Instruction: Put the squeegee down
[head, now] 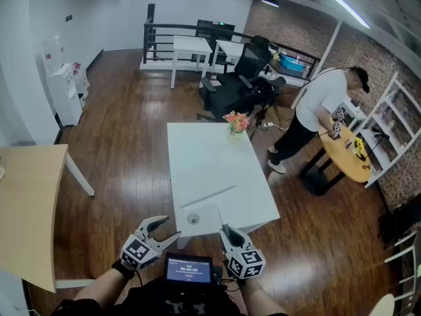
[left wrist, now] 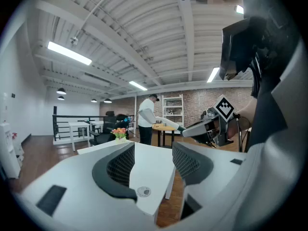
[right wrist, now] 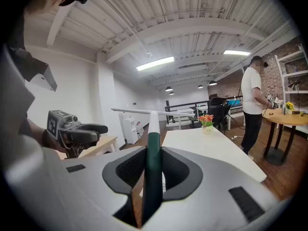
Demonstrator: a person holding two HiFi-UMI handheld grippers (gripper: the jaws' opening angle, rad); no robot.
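Right gripper view, squeegee points forward from jaws, blade crosswise

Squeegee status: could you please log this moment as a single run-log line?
squeegee: held above near end of white table, not set down | right hand-held gripper: shut on its handle | left hand-held gripper: open, empty

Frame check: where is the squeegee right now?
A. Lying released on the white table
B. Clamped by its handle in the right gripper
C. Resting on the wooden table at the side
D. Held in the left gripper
B. The right gripper view shows the squeegee with its dark green handle clamped between the jaws of the right gripper and its blade out ahead. The left gripper is open and holds nothing.
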